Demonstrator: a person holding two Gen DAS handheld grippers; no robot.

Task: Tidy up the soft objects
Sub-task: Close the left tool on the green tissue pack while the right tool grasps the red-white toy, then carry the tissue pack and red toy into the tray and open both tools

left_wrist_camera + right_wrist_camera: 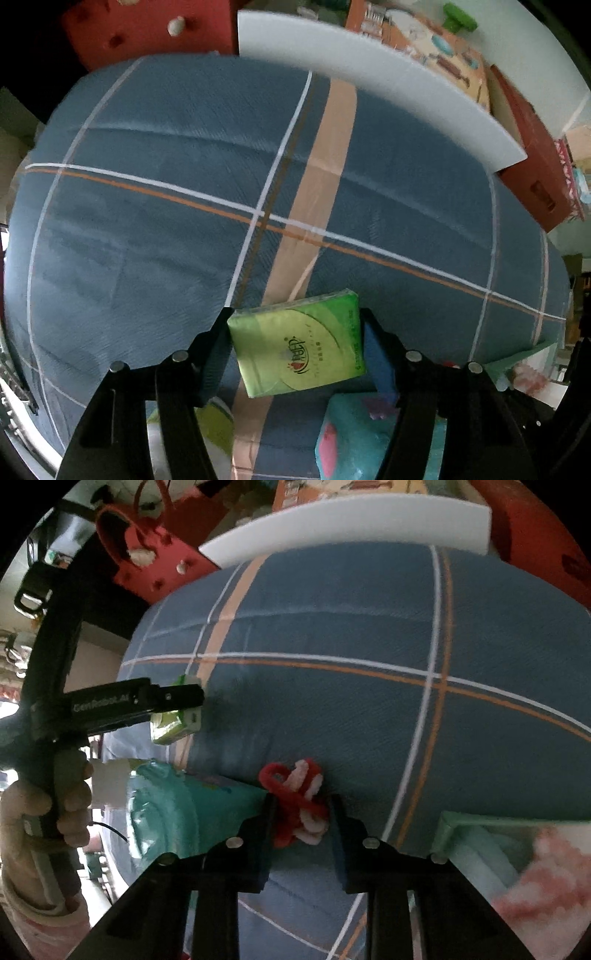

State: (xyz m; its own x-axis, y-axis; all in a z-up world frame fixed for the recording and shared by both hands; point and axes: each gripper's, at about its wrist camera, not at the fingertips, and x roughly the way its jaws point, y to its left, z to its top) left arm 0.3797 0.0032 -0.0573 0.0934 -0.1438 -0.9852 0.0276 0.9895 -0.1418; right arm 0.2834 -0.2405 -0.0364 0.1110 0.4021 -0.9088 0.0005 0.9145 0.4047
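Note:
My left gripper (295,345) is shut on a green tissue pack (301,341) and holds it above the blue plaid cloth (166,229). The right wrist view shows that same gripper (184,705) from the side with the green tissue pack (171,725) in it. My right gripper (301,818) is shut on a red and pink fuzzy pipe-cleaner bundle (295,797), held over the near edge of the blue plaid cloth (332,664).
A teal soft package (166,812) lies at the cloth's near left; it also shows in the left wrist view (354,439). A light green tray (480,834) with pink fluffy things sits near right. A white foam board (369,74) and red boxes (147,29) stand behind.

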